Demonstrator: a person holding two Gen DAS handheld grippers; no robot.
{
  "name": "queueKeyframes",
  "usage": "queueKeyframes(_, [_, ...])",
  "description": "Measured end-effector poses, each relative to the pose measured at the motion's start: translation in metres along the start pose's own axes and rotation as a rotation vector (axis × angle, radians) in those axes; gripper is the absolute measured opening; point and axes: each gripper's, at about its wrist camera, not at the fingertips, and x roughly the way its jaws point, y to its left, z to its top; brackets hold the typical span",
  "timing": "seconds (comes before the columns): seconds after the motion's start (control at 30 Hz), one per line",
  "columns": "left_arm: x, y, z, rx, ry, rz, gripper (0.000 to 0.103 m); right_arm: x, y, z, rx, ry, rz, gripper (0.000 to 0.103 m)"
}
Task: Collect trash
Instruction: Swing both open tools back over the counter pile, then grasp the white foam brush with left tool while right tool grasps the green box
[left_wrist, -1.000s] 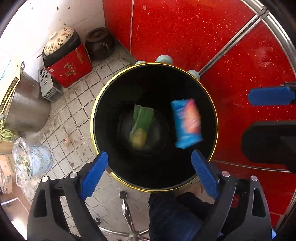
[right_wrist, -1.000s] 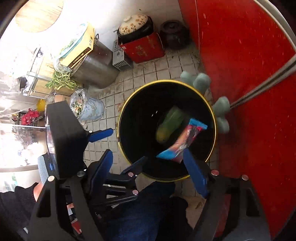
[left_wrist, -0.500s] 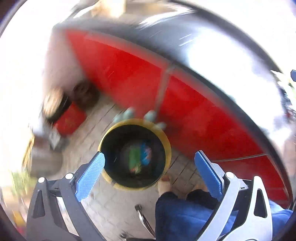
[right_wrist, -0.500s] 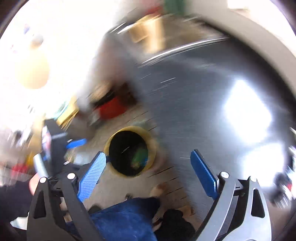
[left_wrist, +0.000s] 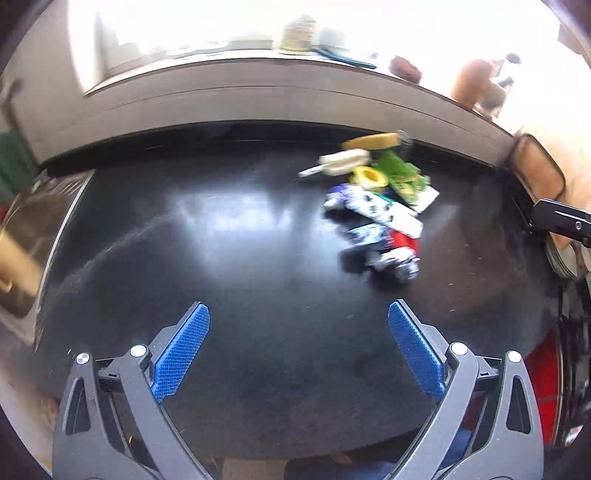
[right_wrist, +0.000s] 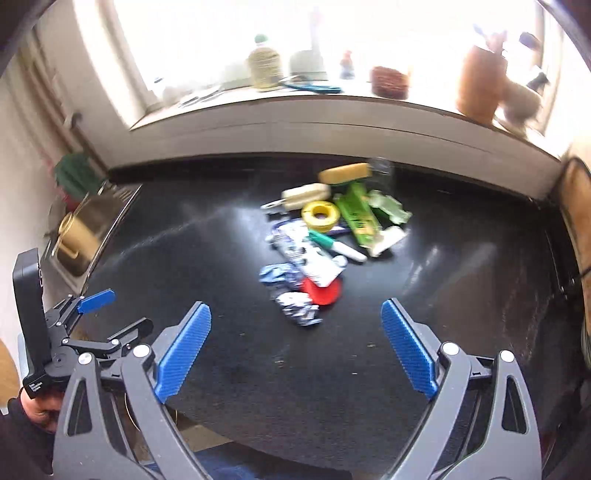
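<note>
While both sets of jaws stand wide with nothing between them, the left gripper (left_wrist: 298, 347) and right gripper (right_wrist: 296, 345) hang over bare black surface (left_wrist: 229, 258). Left gripper also shows at the lower left edge of the right view, a hand (right_wrist: 35, 406) on its grip. Trash pile (right_wrist: 325, 236) lies beyond the jaws, toward the far middle of the surface, apart from both grippers: crumpled blue-white wrapper (right_wrist: 299, 312) nearest, red round piece (right_wrist: 325, 291) touching it, then a marker (right_wrist: 338, 245), yellow tape roll (right_wrist: 320, 216), green packet (right_wrist: 358, 214), yellow sponge (right_wrist: 345, 172) farthest. Sink (right_wrist: 79, 236) at left edge. Windowsill (right_wrist: 295, 99) behind carries a bottle (right_wrist: 264, 66), blurred.
</note>
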Motion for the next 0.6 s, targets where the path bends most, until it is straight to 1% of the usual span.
queueKeyframes(0.03, [0.007, -0.014, 0.007, 0.026, 0.006, -0.009, 0.095, -0.001, -0.013, 0.001, 0.02, -0.006, -0.006, 0.09])
queueKeyframes(0.1, [0.016, -0.032, 0.016, 0.057, 0.014, -0.017, 0.095, -0.001, -0.029, 0.004, 0.042, -0.012, -0.005, 0.086])
queueKeyframes(0.13, [0.022, -0.039, 0.023, 0.07, 0.016, -0.019, 0.095, -0.001, -0.039, 0.005, 0.047, -0.015, 0.001, 0.085])
queueKeyframes(0.2, [0.033, -0.047, 0.035, 0.087, 0.018, -0.019, 0.095, 0.003, -0.05, 0.013, 0.039, -0.013, 0.006, 0.083])
queueKeyframes(0.3, [0.051, -0.048, 0.061, 0.122, 0.019, -0.001, 0.095, 0.017, -0.056, 0.023, 0.02, -0.001, 0.024, 0.078])
queueKeyframes(0.33, [0.055, -0.047, 0.067, 0.131, 0.016, 0.003, 0.095, 0.026, -0.059, 0.028, 0.014, 0.009, 0.034, 0.077])
queueKeyframes(0.4, [0.074, -0.042, 0.089, 0.158, 0.014, 0.002, 0.095, 0.045, -0.065, 0.037, 0.002, 0.033, 0.049, 0.069])
queueKeyframes(0.43, [0.086, -0.041, 0.101, 0.175, 0.016, -0.002, 0.095, 0.058, -0.068, 0.043, -0.006, 0.053, 0.062, 0.068])
queueKeyframes(0.5, [0.104, -0.039, 0.119, 0.214, 0.018, -0.011, 0.095, 0.081, -0.073, 0.052, -0.022, 0.084, 0.068, 0.061])
queueKeyframes(0.53, [0.119, -0.039, 0.131, 0.242, 0.031, -0.005, 0.094, 0.096, -0.076, 0.057, -0.032, 0.101, 0.068, 0.059])
queueKeyframes(0.6, [0.145, -0.04, 0.15, 0.291, 0.055, -0.022, 0.094, 0.121, -0.083, 0.064, -0.041, 0.126, 0.061, 0.055])
